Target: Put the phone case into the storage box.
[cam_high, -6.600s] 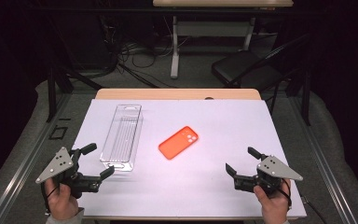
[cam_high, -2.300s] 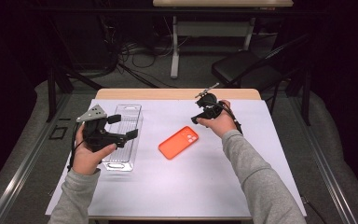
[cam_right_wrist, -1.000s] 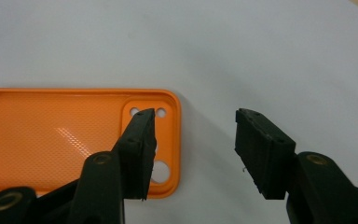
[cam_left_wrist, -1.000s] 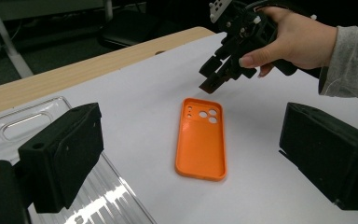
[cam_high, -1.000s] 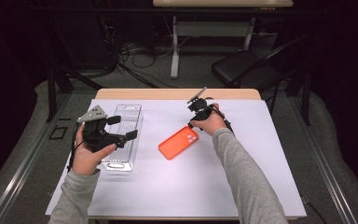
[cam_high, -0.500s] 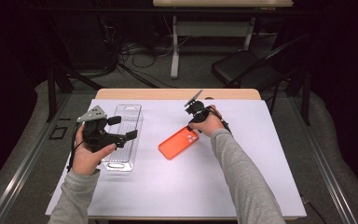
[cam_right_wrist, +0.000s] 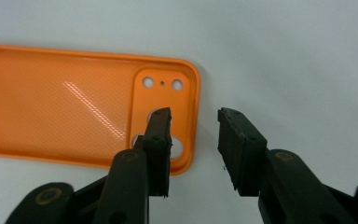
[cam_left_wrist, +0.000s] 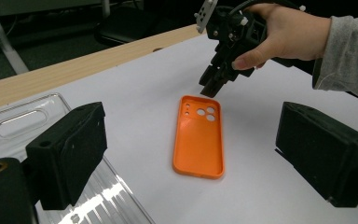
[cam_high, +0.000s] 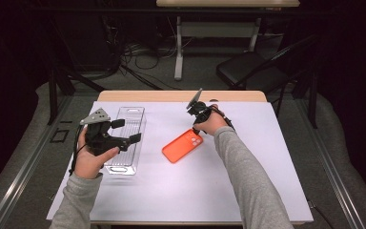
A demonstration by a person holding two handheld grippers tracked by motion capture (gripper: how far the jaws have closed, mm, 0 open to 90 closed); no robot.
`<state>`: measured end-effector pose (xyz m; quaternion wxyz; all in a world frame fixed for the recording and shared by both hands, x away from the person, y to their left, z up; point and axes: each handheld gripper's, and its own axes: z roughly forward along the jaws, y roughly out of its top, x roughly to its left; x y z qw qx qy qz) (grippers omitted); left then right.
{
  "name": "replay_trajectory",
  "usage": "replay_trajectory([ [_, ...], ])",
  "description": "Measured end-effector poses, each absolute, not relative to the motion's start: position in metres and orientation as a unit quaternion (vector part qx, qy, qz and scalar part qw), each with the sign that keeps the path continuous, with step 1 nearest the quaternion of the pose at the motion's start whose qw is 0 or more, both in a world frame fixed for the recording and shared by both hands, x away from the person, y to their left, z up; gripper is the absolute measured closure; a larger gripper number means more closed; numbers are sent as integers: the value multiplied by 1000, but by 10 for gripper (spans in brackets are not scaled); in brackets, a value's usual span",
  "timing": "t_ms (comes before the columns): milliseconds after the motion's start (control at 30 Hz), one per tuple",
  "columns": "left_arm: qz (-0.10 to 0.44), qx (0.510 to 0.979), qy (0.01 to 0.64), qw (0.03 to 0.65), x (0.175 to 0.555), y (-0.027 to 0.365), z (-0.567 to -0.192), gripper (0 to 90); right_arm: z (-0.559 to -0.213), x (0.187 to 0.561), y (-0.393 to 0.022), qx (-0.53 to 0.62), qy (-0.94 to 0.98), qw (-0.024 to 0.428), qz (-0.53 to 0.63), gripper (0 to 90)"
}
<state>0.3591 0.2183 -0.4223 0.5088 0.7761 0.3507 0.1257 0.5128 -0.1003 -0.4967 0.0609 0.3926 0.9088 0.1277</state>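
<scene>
An orange phone case [cam_high: 182,146] lies hollow side up on the white table, its camera holes at the far end. My right gripper [cam_high: 196,128] points down at that end. In the right gripper view one jaw stands inside the phone case [cam_right_wrist: 60,107] over the camera cutout and the other outside its end wall. The right gripper [cam_right_wrist: 193,116] has just been closing its jaws; the wall is between them and a gap remains. My left gripper [cam_high: 126,131] hovers open over a clear plastic tray [cam_high: 128,117], with nothing in it. The left gripper view shows the phone case [cam_left_wrist: 199,137] and the right gripper [cam_left_wrist: 209,86].
The clear tray [cam_left_wrist: 23,121] lies lengthwise at the table's left. A wooden strip [cam_high: 181,96] runs along the far edge, with a dark chair [cam_high: 252,71] and cables on the floor beyond. Bare white table [cam_high: 171,191] spreads toward the person.
The right hand has edged left and down onto the case's far end, its jaws narrower than before. The left hand stays above the tray.
</scene>
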Motion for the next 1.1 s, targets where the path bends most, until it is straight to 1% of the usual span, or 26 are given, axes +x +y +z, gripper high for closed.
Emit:
replay_trajectory([
  [133, 126, 775, 351, 510, 359, 219, -422, 87, -492, 515, -94, 396, 907, 55, 131, 690],
  [300, 127, 775, 351, 510, 358, 220, -422, 90, -495, 518, -91, 389, 912, 54, 119, 725],
  [867, 127, 774, 354, 509, 359, 221, -423, 93, -521, 523, -94, 404, 907, 48, 106, 785],
  [1100, 127, 774, 355, 509, 359, 221, -423, 93, -523, 523, -96, 410, 905, 41, 108, 810],
])
